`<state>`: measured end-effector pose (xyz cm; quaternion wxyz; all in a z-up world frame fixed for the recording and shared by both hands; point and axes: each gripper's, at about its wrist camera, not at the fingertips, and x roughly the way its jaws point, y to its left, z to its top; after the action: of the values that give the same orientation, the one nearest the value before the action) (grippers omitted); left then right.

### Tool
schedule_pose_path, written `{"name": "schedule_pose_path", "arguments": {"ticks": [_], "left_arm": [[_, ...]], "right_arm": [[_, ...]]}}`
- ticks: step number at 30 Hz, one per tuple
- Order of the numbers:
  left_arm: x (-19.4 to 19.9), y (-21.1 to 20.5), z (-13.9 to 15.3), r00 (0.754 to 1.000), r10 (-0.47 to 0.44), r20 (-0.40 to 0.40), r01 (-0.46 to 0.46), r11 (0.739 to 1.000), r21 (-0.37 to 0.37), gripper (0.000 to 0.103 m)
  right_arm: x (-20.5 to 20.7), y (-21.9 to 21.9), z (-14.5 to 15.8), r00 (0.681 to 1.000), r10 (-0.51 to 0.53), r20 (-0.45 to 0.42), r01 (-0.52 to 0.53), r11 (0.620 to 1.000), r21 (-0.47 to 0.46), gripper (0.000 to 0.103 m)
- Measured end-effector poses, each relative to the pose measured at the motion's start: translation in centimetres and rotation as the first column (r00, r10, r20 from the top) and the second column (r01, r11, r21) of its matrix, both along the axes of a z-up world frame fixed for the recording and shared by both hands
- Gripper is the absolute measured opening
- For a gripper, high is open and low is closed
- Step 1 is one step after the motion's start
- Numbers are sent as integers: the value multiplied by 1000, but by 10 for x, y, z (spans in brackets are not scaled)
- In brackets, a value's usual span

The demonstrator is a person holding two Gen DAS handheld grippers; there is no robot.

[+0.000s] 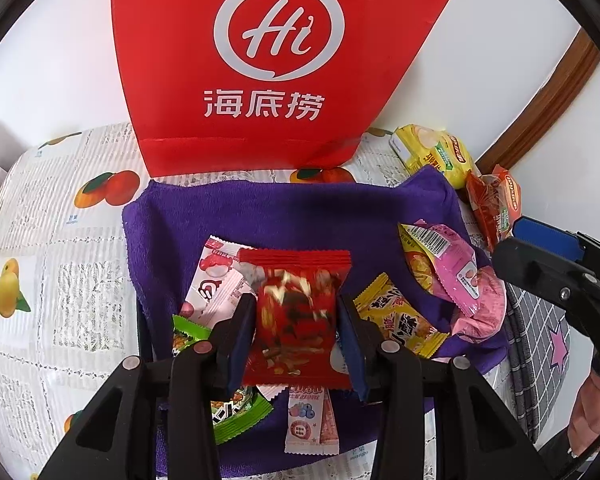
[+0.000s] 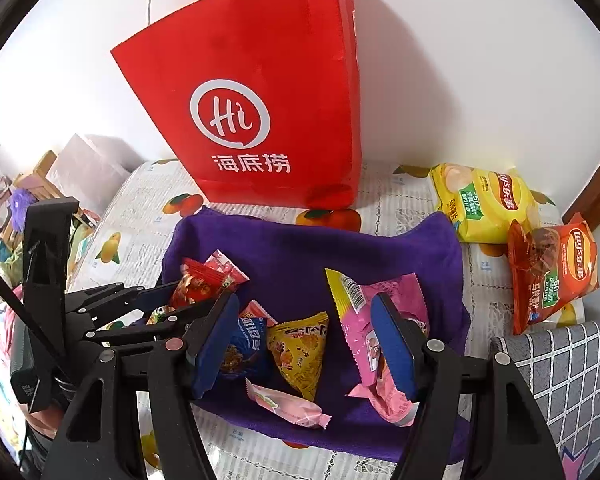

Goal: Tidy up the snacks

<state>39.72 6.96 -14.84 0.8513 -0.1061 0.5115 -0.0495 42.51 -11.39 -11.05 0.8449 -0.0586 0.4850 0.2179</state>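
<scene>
My left gripper (image 1: 296,320) is shut on a red snack packet (image 1: 296,316) and holds it above the purple cloth (image 1: 300,216); it also shows in the right wrist view (image 2: 198,284). My right gripper (image 2: 308,340) is open and empty over the cloth (image 2: 300,248), above a yellow triangular packet (image 2: 300,350), with a pink packet (image 2: 374,320) by its right finger. Several small packets lie on the cloth. A red paper bag (image 1: 276,60) stands upright behind the cloth, also in the right wrist view (image 2: 260,120).
A yellow Lay's bag (image 2: 484,204) and a red Lay's bag (image 2: 552,272) lie right of the cloth. A grey checked cloth (image 2: 560,372) covers the near right. The fruit-print tablecloth (image 1: 60,240) meets the white wall behind.
</scene>
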Motion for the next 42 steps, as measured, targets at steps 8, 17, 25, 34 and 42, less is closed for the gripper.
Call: {"name": "schedule_pose_path", "arguments": {"ticks": [8, 17, 25, 34, 42], "left_arm": [[-4, 2, 9, 1000, -2, 25, 3, 1000, -16, 47], [-9, 5, 22, 998, 14, 63, -15, 1000, 7, 57], [-21, -2, 45, 990, -1, 143, -9, 998, 67, 67], [-29, -1, 63, 986, -24, 166, 6, 994, 111, 73], [-48, -8, 80, 985, -57, 165, 27, 984, 175, 78]], "right_arm": [[0, 2, -1, 1000, 0, -1, 0, 1000, -4, 68], [-7, -3, 13, 998, -14, 57, 14, 1000, 13, 72], [-17, -6, 34, 992, -37, 119, 31, 998, 48, 73], [-58, 3, 39, 991, -58, 120, 59, 998, -1, 73], [-125, -26, 46, 960, -206, 187, 219, 975, -49, 91]]}}
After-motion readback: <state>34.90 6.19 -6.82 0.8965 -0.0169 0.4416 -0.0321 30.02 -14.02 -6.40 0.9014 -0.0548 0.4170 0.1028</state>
